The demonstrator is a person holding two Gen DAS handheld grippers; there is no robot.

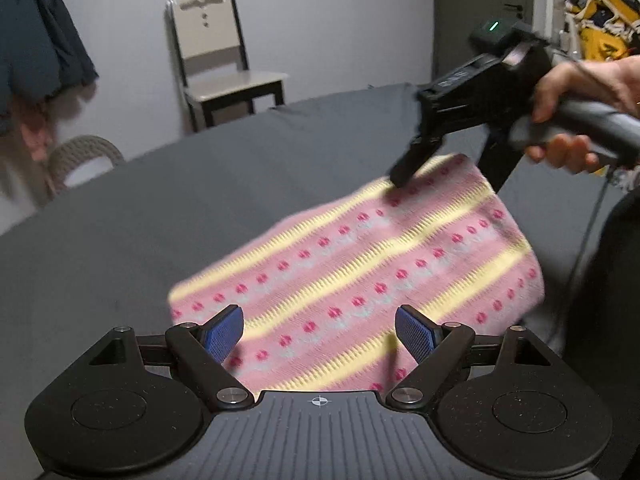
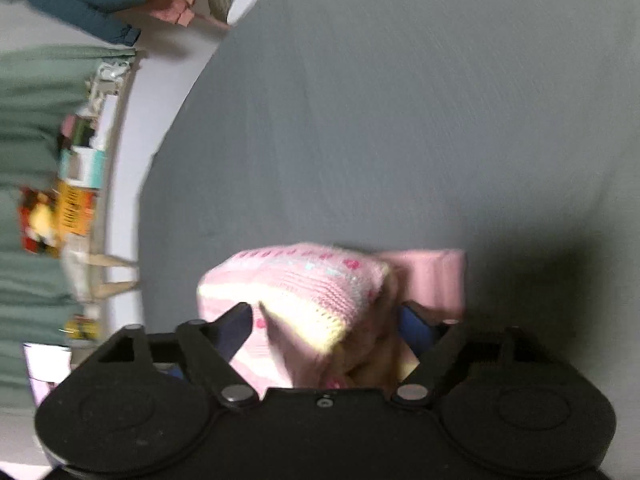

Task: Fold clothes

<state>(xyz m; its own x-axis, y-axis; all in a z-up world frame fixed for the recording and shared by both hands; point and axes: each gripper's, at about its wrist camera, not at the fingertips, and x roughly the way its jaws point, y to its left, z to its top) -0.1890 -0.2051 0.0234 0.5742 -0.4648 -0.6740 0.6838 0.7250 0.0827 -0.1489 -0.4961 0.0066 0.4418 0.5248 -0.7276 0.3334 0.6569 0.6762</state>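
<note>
The left gripper (image 1: 319, 332) is hovering low over the near end of the pink-and-yellow striped knit garment (image 1: 360, 276), its blue pads (image 1: 224, 334) standing spread wide with nothing between them. The garment is lying folded on the grey table cover (image 1: 160, 208), running from near the left gripper diagonally away toward the right. At its far right corner the right gripper (image 1: 444, 182), held by a hand (image 1: 580, 120), is reaching down with its fingers straddling the knit; in the right wrist view a bunched fold of fabric is sitting between its fingers (image 2: 240, 324), but blur is hiding whether they are closing on it, so I cannot tell if it is pinching. Judged risks: if only the top layer is being caught, the lift is likely peeling the fold open rather than carrying the whole stack. With the left gripper holding nothing, the near end is lying unanchored, so any pull from the right may be dragging the garment across the smooth cover and skewing the stripes. The loose knit is also likely stretching or snagging on the pad texture.
</note>
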